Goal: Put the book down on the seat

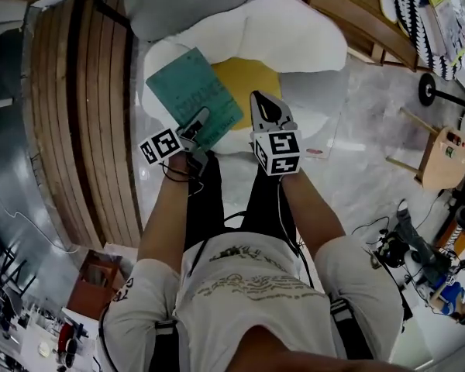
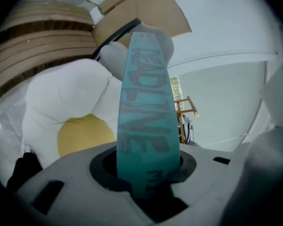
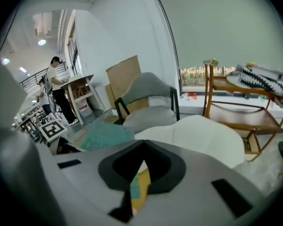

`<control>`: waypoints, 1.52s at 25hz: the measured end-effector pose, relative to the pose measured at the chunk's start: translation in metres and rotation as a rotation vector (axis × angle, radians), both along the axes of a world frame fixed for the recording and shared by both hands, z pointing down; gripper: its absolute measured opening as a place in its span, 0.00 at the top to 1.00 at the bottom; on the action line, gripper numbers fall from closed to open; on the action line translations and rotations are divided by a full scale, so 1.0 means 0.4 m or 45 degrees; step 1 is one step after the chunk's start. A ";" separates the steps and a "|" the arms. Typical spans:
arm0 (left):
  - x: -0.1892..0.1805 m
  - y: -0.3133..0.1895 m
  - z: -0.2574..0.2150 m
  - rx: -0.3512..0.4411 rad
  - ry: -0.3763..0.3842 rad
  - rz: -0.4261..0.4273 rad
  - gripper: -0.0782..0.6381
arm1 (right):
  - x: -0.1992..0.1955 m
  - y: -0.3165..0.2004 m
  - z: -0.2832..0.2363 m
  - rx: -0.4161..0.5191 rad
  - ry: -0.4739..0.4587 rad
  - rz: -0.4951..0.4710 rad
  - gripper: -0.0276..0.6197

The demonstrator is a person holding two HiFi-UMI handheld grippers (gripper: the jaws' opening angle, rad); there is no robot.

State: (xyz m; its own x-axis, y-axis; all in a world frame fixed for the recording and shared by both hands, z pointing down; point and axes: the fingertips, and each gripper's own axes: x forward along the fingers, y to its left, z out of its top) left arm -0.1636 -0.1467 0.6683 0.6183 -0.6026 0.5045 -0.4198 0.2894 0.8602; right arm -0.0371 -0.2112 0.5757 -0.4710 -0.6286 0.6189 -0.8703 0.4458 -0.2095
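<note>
A teal book (image 1: 194, 91) with dark lettering hangs over the left part of the white, egg-shaped seat (image 1: 294, 45), whose middle is a yellow cushion (image 1: 256, 80). My left gripper (image 1: 198, 122) is shut on the book's near edge. In the left gripper view the book (image 2: 146, 117) stands up edge-on out of the gripper (image 2: 148, 173), in front of the seat (image 2: 66, 98). My right gripper (image 1: 262, 103) hovers over the seat's front, to the right of the book, shut and empty. The right gripper view shows its own gripper (image 3: 141, 147), the book (image 3: 106, 135) at the left and the seat (image 3: 198, 135) beyond.
A grey chair (image 1: 178, 2) stands behind the seat. A curved wooden slatted bench (image 1: 77, 115) runs along the left. A wooden cart (image 1: 364, 14) stands at the back right, and a small wooden stool (image 1: 442, 157) and cables lie on the floor to the right. People (image 3: 54, 79) stand far off.
</note>
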 end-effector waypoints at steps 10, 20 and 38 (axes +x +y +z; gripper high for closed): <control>0.031 0.137 0.287 -0.017 0.076 0.086 0.66 | -0.055 0.144 0.253 -0.035 -0.078 -0.022 0.91; -0.002 0.187 0.489 -0.034 0.122 0.048 0.66 | -0.023 0.220 0.464 -0.077 -0.006 -0.054 0.91; 0.063 0.185 0.595 -0.067 0.367 -0.035 0.62 | -0.024 0.318 0.516 -0.156 0.003 -0.057 0.91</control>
